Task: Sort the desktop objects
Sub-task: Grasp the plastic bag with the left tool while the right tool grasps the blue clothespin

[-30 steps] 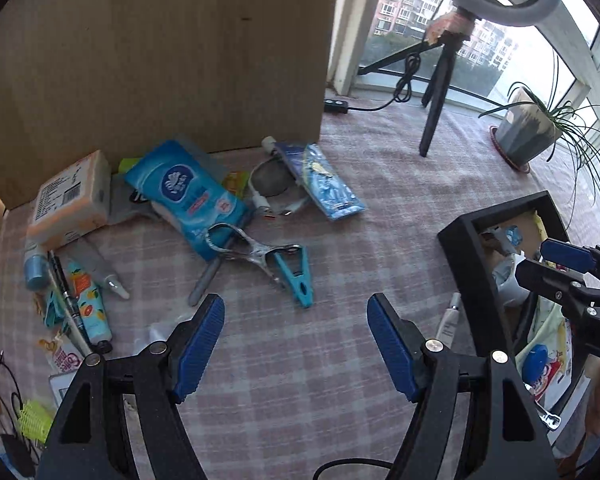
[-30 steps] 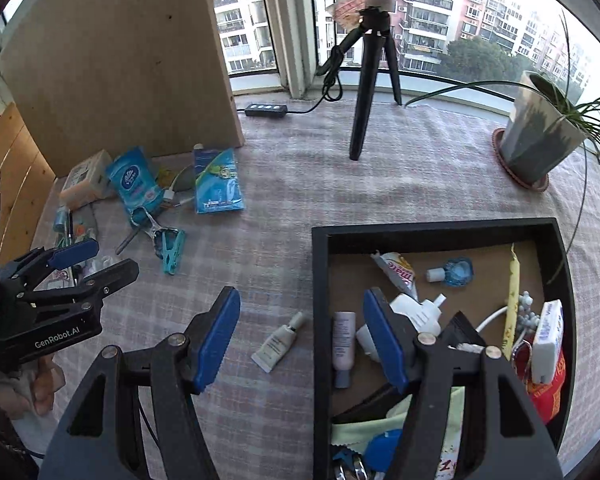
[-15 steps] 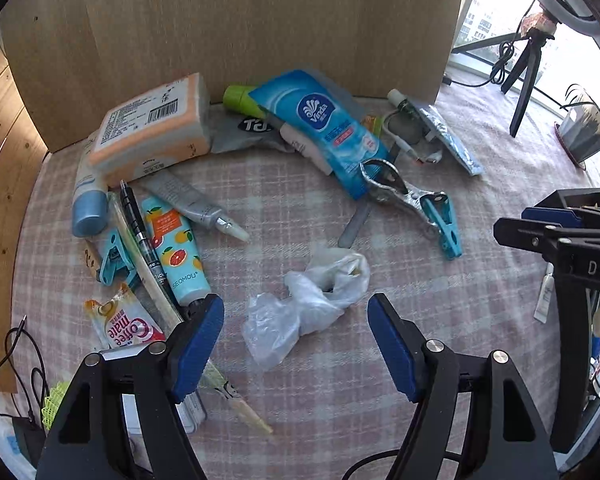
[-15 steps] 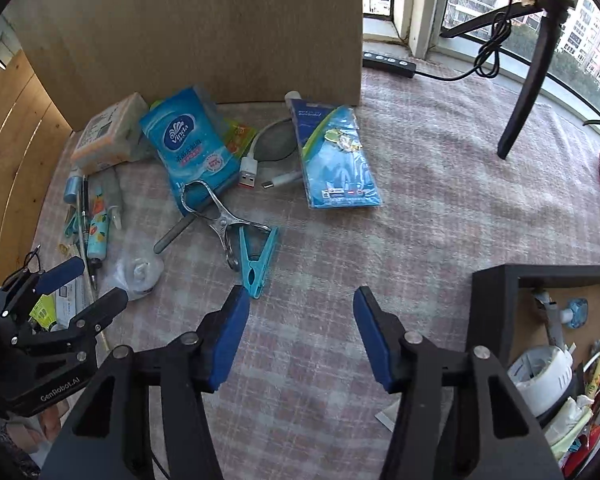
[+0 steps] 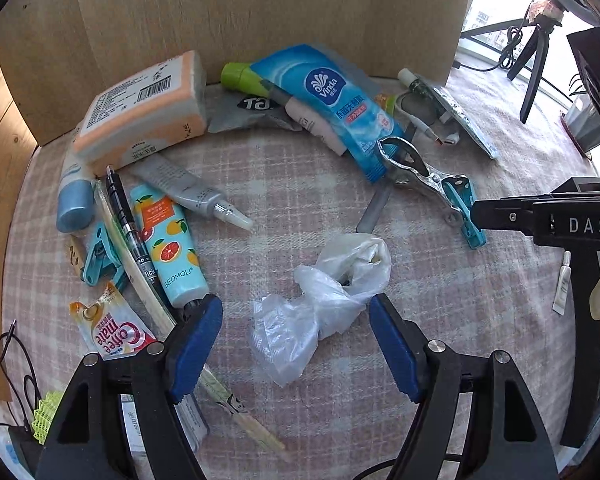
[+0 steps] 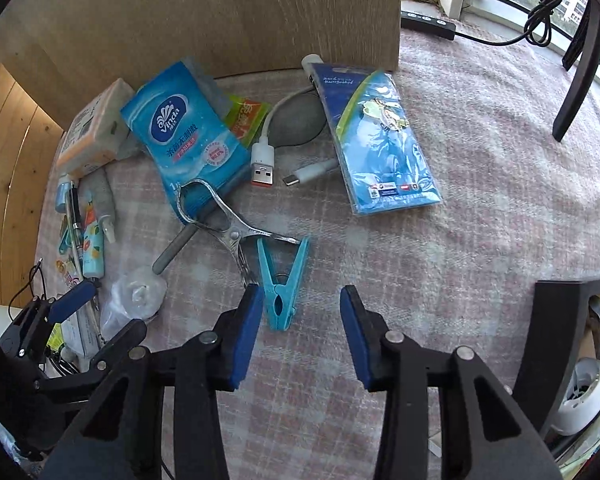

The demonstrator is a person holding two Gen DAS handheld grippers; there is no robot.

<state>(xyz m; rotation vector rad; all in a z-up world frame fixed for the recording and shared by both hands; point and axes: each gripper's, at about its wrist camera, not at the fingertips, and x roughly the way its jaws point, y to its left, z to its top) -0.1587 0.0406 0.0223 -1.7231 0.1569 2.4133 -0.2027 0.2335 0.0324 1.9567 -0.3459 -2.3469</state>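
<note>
My left gripper (image 5: 296,344) is open, its pads on either side of a crumpled clear plastic bag (image 5: 328,288) on the checked cloth. My right gripper (image 6: 298,332) is open and empty, its left pad next to a blue clothes peg (image 6: 282,280) that lies by a metal clamp (image 6: 220,220). The bag also shows in the right wrist view (image 6: 138,296). A blue Vinda tissue pack (image 5: 336,100) lies behind the clamp (image 5: 416,172).
Left of the bag lie a fruit-print tube (image 5: 168,240), a pen (image 5: 128,216), a grey tube (image 5: 188,192), a coffee sachet (image 5: 112,328) and an orange box (image 5: 140,112). A USB cable (image 6: 264,160) and blue packet (image 6: 380,140) lie behind. The black tray (image 6: 552,336) stands right.
Both grippers moved forward toward the pile. The left one closed in around the plastic bag. The right one came up beside the blue peg. Both stayed open.
</note>
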